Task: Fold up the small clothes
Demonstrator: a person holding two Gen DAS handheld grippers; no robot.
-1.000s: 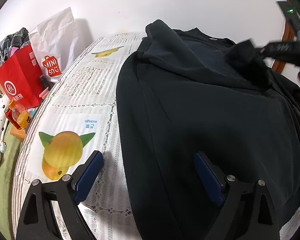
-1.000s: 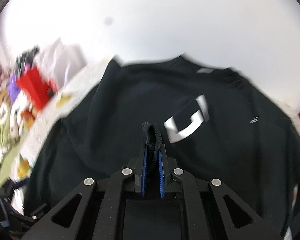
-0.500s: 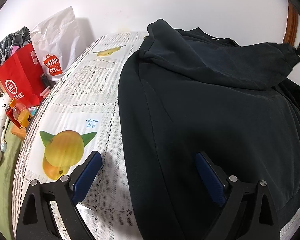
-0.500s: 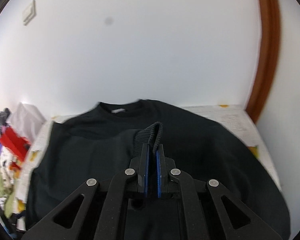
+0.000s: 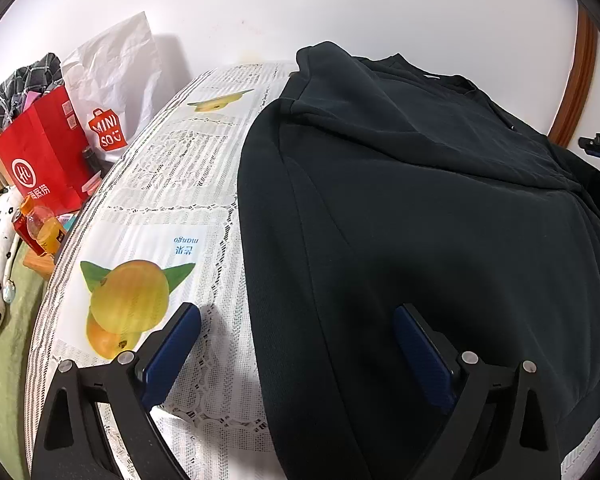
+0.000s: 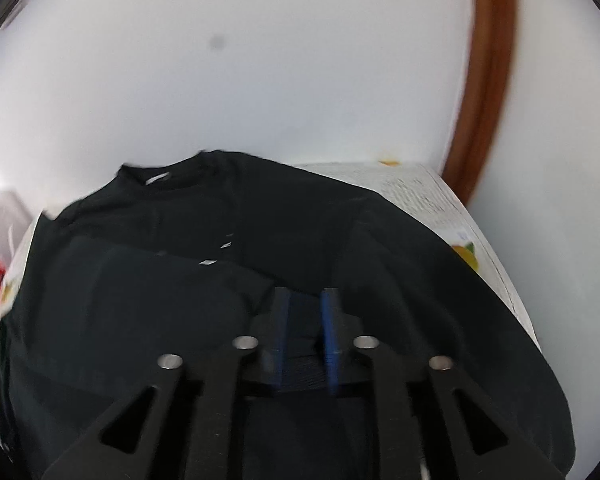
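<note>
From my left camera I see the black sweatshirt (image 5: 440,208) spread flat on the lace tablecloth (image 5: 172,184), the one printed with mangoes, and it covers most of the right part of the table. Its long axis runs away from me: the hem lies at the near edge and the neckline points at the white wall (image 5: 300,8) at the far end. One sleeve is folded across the chest, so it lies crosswise to the body, with its cuff end toward the right side. My left gripper (image 5: 296,344) hangs above the garment's near left edge with its jaws wide apart — one blue pad over the tablecloth, the other over the dark cloth, and nothing pinched between them. From the right camera, which is blurred, the same sweatshirt (image 6: 220,280) fills the lower half, collar again toward the wall, with a strip of tablecloth (image 6: 440,200) bare on its right. My right gripper (image 6: 304,328) sits low over the folded sleeve; its jaws are opening, and dark fabric shows in the gap between the blue pads, though they do not seem to press on it. Left of the table stand a red paper bag (image 5: 44,160) and a white paper bag (image 5: 116,92) — well apart from the garment.
</note>
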